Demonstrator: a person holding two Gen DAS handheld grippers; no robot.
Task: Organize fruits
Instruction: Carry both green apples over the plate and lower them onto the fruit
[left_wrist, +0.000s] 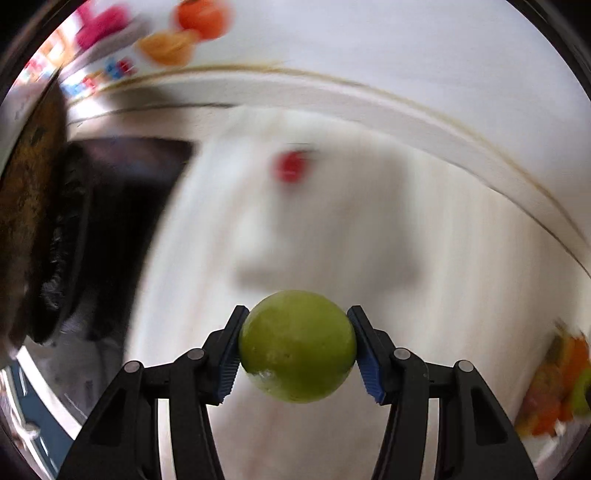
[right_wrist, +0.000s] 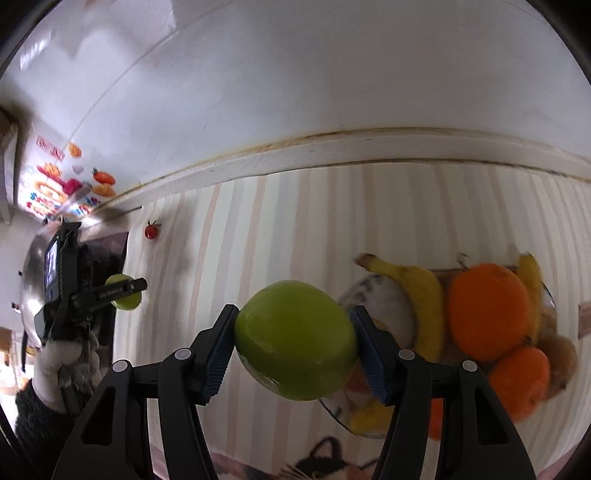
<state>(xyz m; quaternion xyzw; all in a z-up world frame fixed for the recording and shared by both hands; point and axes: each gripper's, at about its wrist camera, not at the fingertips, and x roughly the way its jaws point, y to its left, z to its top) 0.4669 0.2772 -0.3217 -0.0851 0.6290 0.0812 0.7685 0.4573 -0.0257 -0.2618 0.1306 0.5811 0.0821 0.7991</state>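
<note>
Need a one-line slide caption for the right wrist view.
Right gripper holds a green fruit above the striped tablecloth, beside a bowl of bananas and oranges.

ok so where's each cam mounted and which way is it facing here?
Left wrist: on the left claw, looking steeply down at the striped tablecloth; own fingers clamp a green fruit.
Right wrist: on the right claw, angled down toward the fruit bowl; own fingers clamp a second green fruit; gloved hand at left.
Shared: tablecloth, cherry tomato.
</note>
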